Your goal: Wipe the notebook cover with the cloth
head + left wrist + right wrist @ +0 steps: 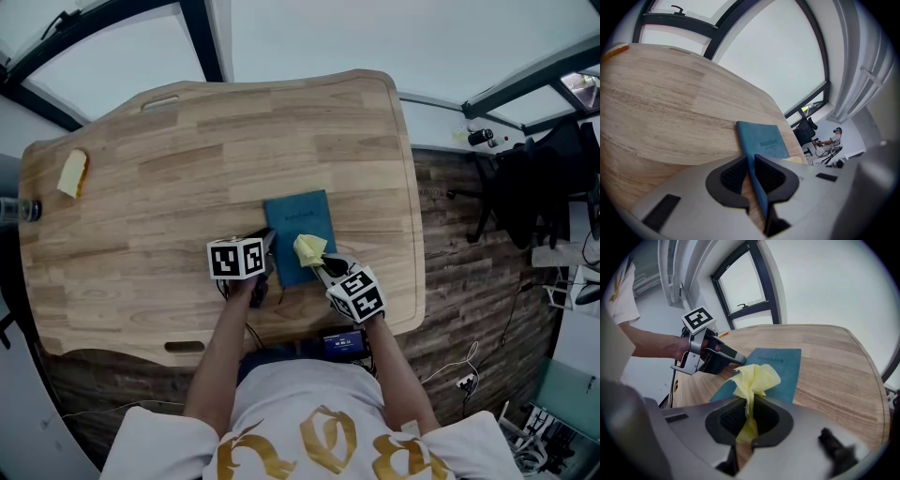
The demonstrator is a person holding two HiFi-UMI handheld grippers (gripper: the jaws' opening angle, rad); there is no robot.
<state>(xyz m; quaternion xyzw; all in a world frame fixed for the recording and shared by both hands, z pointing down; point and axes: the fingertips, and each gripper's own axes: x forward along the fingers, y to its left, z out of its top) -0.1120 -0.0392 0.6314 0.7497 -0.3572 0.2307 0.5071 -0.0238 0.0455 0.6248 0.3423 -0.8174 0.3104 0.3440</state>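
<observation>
At the table's near side, the left gripper clamps the notebook's left edge, steadying it. The cloth sits over the cover's near end, pinched tight in the right gripper. This looks like the wiping step, and next come pressed strokes across the cover.

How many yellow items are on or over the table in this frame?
2. The cloth is clamped in the right hand-held gripper over the notebook; a yellow block lies near the left edge of the table. No sign of hidden ones.

The cloth lies atop the notebook (on the table).
</observation>
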